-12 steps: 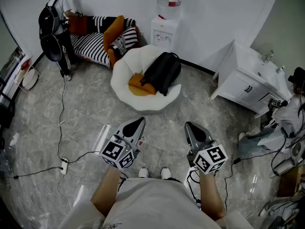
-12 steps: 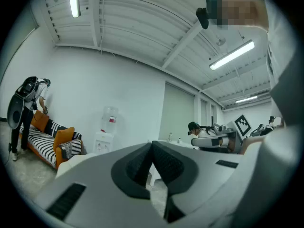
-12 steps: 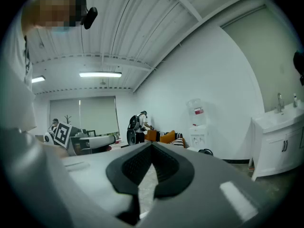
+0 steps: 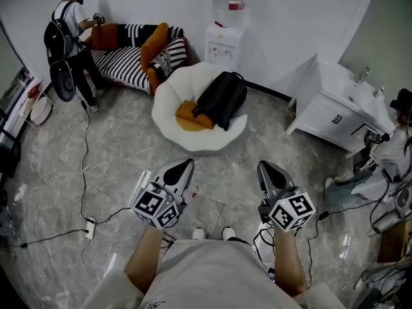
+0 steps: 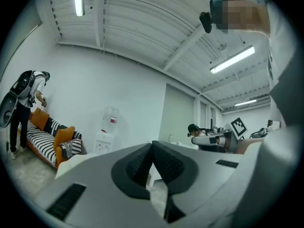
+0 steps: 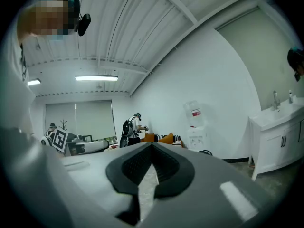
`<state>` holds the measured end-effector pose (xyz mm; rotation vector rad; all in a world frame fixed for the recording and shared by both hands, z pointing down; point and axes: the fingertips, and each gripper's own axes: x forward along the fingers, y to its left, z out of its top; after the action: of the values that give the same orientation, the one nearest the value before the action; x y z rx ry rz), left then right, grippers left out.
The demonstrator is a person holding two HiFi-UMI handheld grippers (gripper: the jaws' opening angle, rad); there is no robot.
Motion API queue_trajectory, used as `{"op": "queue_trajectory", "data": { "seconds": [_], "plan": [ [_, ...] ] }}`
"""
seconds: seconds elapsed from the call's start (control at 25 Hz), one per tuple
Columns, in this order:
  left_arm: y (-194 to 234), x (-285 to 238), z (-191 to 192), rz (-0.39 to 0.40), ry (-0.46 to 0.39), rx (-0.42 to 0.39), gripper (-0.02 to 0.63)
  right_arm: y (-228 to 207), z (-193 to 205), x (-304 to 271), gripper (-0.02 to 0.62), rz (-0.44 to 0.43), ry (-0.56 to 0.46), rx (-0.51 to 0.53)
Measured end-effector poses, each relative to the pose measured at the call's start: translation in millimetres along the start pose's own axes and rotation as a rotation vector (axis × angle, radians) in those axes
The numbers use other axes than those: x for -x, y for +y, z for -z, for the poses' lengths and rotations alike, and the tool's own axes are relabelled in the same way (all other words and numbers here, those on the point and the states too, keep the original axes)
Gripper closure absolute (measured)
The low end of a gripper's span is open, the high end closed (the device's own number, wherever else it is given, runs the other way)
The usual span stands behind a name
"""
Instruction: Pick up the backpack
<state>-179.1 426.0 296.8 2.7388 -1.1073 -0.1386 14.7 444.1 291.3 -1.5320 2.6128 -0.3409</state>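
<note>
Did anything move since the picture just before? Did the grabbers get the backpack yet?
Only the person by the striped sofa moved, stepping a little toward the picture's left. Nothing was grabbed or let go. The black backpack still lies on the white round chair. The left gripper and right gripper are still shut, empty and well short of it.

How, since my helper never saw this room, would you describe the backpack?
In front of the water dispenser by the far wall stands a round white chair. The backpack lies in it beside an orange cushion; it is the only black thing there.
</note>
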Motion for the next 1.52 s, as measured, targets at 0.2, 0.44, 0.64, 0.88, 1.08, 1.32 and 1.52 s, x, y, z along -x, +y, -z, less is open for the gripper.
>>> {"op": "queue_trajectory", "data": {
  "seconds": [0.2,0.44,0.64,0.88,1.08,1.32,1.52],
  "plan": [
    [11,7,-4,-0.003,0.002,-0.013,0.614,4,0,-5,0.594,0.007,0.005,0.003],
    [22,16,-7,0.008,-0.011,0.007,0.614,16,4,-9,0.594,-0.001,0.016,0.000],
    [35,27,-8,0.000,-0.022,0.025,0.614,26,10,-14,0.594,-0.018,0.036,-0.014],
    [41,25,-4,-0.012,-0.005,0.028,0.614,23,11,-20,0.594,-0.029,0.048,-0.032],
    [45,20,-6,-0.015,-0.019,0.039,0.614,17,11,-34,0.594,-0.040,0.039,-0.037],
    [63,-7,-6,-0.030,-0.005,0.049,0.614,-5,10,-63,0.594,-0.060,0.051,-0.017],
    [75,-46,-9,-0.034,-0.005,0.034,0.614,-37,4,-89,0.593,-0.069,0.061,-0.013]
  ]
}}
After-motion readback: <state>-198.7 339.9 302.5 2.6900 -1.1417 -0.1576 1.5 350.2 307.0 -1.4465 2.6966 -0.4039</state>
